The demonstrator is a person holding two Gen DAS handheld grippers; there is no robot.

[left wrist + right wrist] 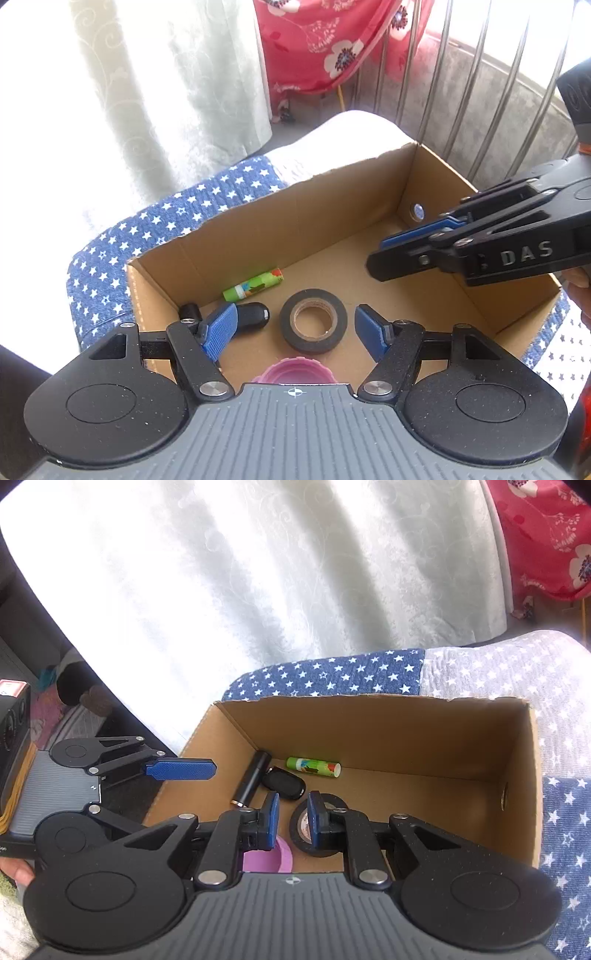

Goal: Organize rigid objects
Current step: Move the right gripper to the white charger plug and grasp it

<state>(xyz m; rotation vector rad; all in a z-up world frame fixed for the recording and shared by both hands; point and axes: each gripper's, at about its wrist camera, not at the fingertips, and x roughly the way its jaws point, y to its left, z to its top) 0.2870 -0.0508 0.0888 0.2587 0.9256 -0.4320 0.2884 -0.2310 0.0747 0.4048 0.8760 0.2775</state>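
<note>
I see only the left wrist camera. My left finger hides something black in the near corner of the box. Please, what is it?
Observer: A black tube. It lies along the side wall of the box, and the end nearest the camera has a metal ring.
Operator: Does it touch the key fob?
Observer: The key fob lies close against the tube's far half. I cannot tell if they really touch.
Operator: Does the right gripper hold anything?
Observer: No. The right gripper is shut with nothing between its pads. The tape roll shows behind them.
</note>
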